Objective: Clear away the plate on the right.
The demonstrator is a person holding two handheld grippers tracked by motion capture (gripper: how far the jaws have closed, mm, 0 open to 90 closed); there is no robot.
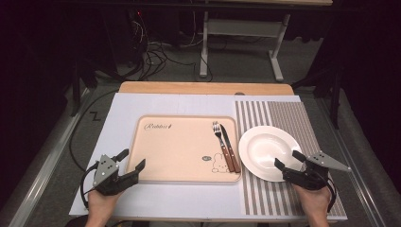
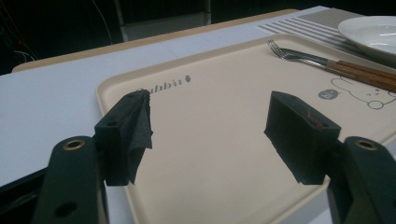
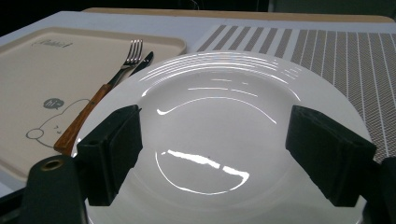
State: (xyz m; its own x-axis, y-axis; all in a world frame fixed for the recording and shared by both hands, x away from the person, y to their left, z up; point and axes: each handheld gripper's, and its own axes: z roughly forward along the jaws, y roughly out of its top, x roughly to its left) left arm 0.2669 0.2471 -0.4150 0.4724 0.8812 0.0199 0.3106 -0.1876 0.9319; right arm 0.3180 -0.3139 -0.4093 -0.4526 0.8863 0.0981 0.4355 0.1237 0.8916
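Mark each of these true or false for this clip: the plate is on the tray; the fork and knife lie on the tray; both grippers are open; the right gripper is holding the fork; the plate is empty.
1. The plate is on the tray. False: it sits on the striped mat, beside the tray.
2. The fork and knife lie on the tray. True: side by side near its right edge.
3. Both grippers are open. True: the left gripper and right gripper both have their jaws spread apart.
4. The right gripper is holding the fork. False: it holds nothing and sits at the plate's near edge.
5. The plate is empty. True.
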